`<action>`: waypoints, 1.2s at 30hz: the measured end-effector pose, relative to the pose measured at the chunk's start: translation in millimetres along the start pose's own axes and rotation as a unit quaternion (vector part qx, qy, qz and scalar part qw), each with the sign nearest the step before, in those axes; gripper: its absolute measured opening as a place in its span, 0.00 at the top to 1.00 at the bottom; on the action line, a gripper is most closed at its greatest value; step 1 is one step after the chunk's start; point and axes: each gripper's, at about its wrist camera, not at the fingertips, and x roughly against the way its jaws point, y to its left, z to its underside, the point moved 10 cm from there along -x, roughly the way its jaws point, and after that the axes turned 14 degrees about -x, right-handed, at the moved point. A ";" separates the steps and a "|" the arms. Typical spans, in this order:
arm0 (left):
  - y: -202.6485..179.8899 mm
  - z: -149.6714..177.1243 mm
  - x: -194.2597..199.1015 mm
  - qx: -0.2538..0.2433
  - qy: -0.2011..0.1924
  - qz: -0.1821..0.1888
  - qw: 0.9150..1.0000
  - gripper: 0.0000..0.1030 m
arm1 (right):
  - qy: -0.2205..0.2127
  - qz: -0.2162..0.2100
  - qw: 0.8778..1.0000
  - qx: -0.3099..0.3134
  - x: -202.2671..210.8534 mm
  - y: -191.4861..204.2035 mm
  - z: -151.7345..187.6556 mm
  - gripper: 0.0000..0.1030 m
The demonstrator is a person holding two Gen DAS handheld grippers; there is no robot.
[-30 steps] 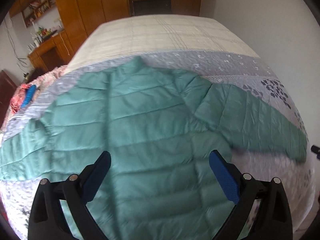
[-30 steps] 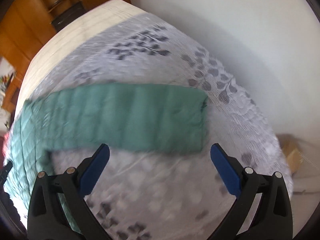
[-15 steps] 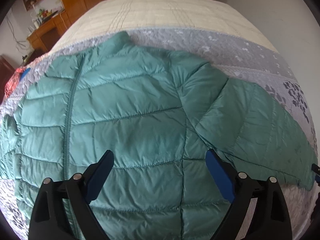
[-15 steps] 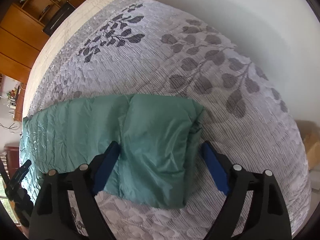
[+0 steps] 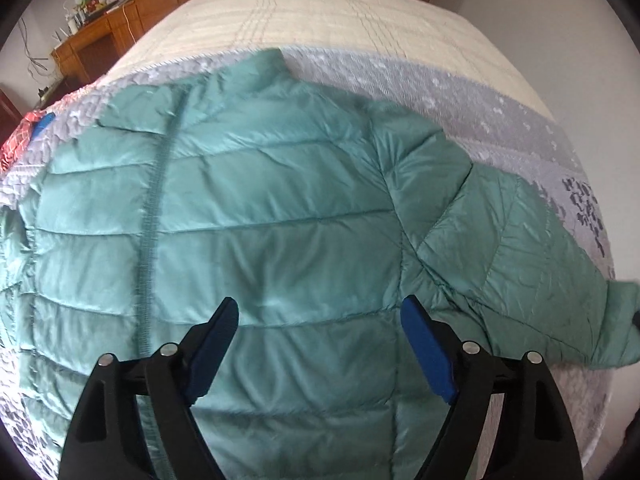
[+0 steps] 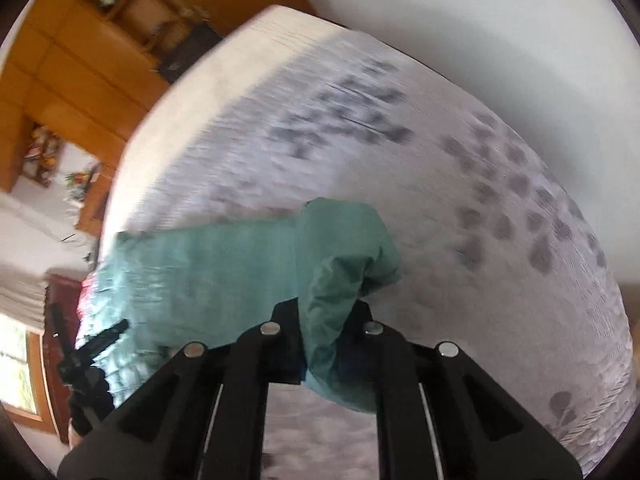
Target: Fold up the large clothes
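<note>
A green quilted jacket (image 5: pixel 260 208) lies spread front up on the grey patterned bedspread (image 5: pixel 500 120), zip closed and collar toward the far end. My left gripper (image 5: pixel 320 304) hovers low over the jacket's chest. Its jaws are closing, with jacket fabric under the gap and the blue pads (image 5: pixel 424 340) not pressing it. My right gripper (image 6: pixel 326 312) is shut on the cuff end of the jacket's sleeve (image 6: pixel 344 248), which is bunched and raised off the bedspread (image 6: pixel 500 160). The same sleeve (image 5: pixel 540 272) stretches to the right in the left wrist view.
The far half of the bed is cream mattress (image 5: pixel 320 16). Wooden wardrobes (image 6: pixel 80 60) and a cluttered desk (image 5: pixel 92 44) stand beyond it. A white wall (image 6: pixel 480 20) runs along the bed's right side. Red patterned cloth (image 5: pixel 16 140) lies at the left edge.
The left gripper sank closer to the jacket and its jaws narrowed a little. The right gripper went from wide open over the sleeve end to shut on it, and lifted the cuff.
</note>
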 end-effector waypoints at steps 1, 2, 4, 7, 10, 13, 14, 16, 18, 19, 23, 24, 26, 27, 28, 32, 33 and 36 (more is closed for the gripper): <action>3.3 1.9 4.0 -0.002 -0.003 0.001 1.000 0.19 | 0.000 -0.011 1.000 0.018 1.7 20.9 4.1 0.92; 7.2 4.5 7.8 -0.003 -0.004 0.004 1.000 0.19 | 0.000 -0.015 0.999 0.030 0.1 35.5 6.8 0.92; 14.6 10.5 12.4 -0.003 -0.002 0.008 1.000 0.19 | 0.010 -0.024 0.998 0.059 -7.5 71.1 18.2 0.92; 29.7 19.3 16.6 0.002 0.000 0.003 1.000 0.19 | 0.021 -0.008 0.994 0.102 -26.3 108.4 36.7 0.92; 45.0 27.9 18.0 0.012 0.004 -0.001 1.000 0.19 | 0.043 -0.002 0.989 0.144 -51.7 145.2 62.3 0.92; 57.8 33.5 22.0 0.020 0.003 -0.003 1.000 0.19 | 0.063 -0.005 0.983 0.171 -75.8 176.3 86.7 0.92; 63.0 35.5 24.4 0.024 0.001 -0.002 1.000 0.19 | 0.071 -0.007 0.981 0.180 -84.3 188.5 94.7 0.92; 72.5 41.0 29.5 0.030 -0.002 -0.002 1.000 0.19 | 0.085 -0.010 0.976 0.198 -98.3 210.9 111.0 0.92; 80.2 44.4 32.9 0.036 -0.004 -0.002 0.999 0.19 | 0.093 -0.004 0.972 0.215 -110.4 226.7 125.3 0.92; 82.3 45.3 33.1 0.038 -0.004 0.000 0.999 0.19 | 0.097 0.001 0.970 0.223 -117.6 233.7 131.0 0.92; 92.4 53.6 35.3 0.046 -0.003 0.005 0.999 0.19 | 0.117 0.021 0.962 0.247 -145.7 250.3 151.9 0.91; 92.5 54.6 34.6 0.046 -0.002 0.005 0.999 0.19 | 0.124 0.024 0.960 0.252 -150.9 251.4 156.4 0.91; 94.8 57.0 34.6 0.048 0.000 0.008 0.999 0.19 | 0.141 0.016 0.957 0.253 -156.4 255.6 164.2 0.86; 95.7 58.0 34.8 0.049 0.000 0.011 0.999 0.19 | 0.151 0.004 0.956 0.253 -156.1 259.1 168.2 0.84; 95.6 57.8 34.1 0.050 0.000 0.013 0.999 0.19 | 0.162 -0.014 0.954 0.253 -154.1 263.5 173.2 0.80; 89.6 55.8 36.5 0.056 -0.002 0.035 0.998 0.19 | 0.199 -0.117 0.946 0.227 -123.7 275.7 179.0 0.66; 86.5 54.5 36.7 0.057 -0.004 0.042 0.997 0.19 | 0.205 -0.138 0.944 0.217 -114.3 275.2 176.1 0.64; 73.1 49.1 38.9 0.062 -0.007 0.073 0.995 0.18 | 0.181 -0.135 0.953 0.204 -96.9 263.0 157.9 0.63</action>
